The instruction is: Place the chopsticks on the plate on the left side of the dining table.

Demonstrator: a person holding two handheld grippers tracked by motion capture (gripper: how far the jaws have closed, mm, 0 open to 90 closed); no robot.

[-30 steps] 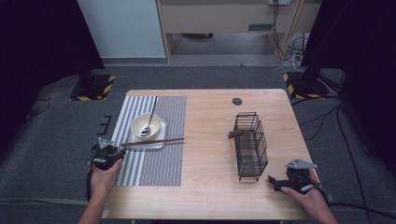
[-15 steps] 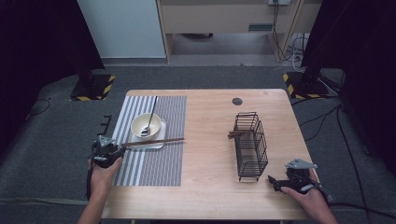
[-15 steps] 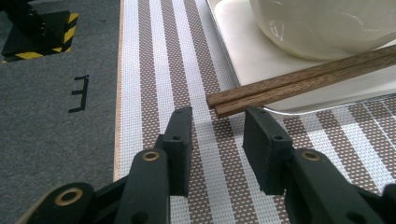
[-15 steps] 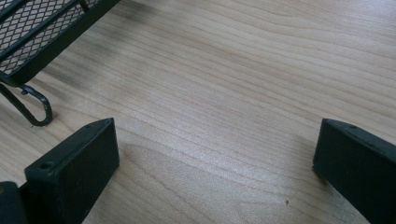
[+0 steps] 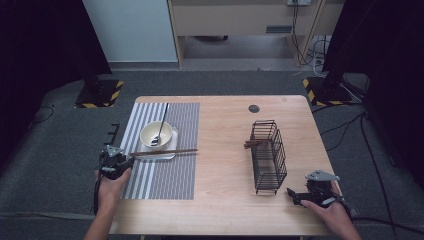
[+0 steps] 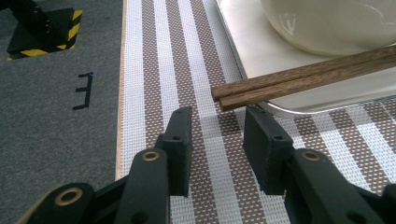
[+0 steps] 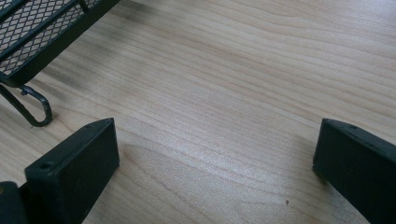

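Wooden chopsticks (image 6: 299,79) lengthwise across tray rim (image 6: 261,70), ends toward spread, empty left tongs (image 6: 217,140); right tongs (image 7: 215,154) wide apart.

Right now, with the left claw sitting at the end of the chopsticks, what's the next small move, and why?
Probably ease the left claw forward a little, then close. Its jaws stand open just short of the chopsticks' near ends, with nothing between the pads. The chopsticks rest across the tray's rim in front of the bowl, so their tips hang above the striped mat, free to grip.
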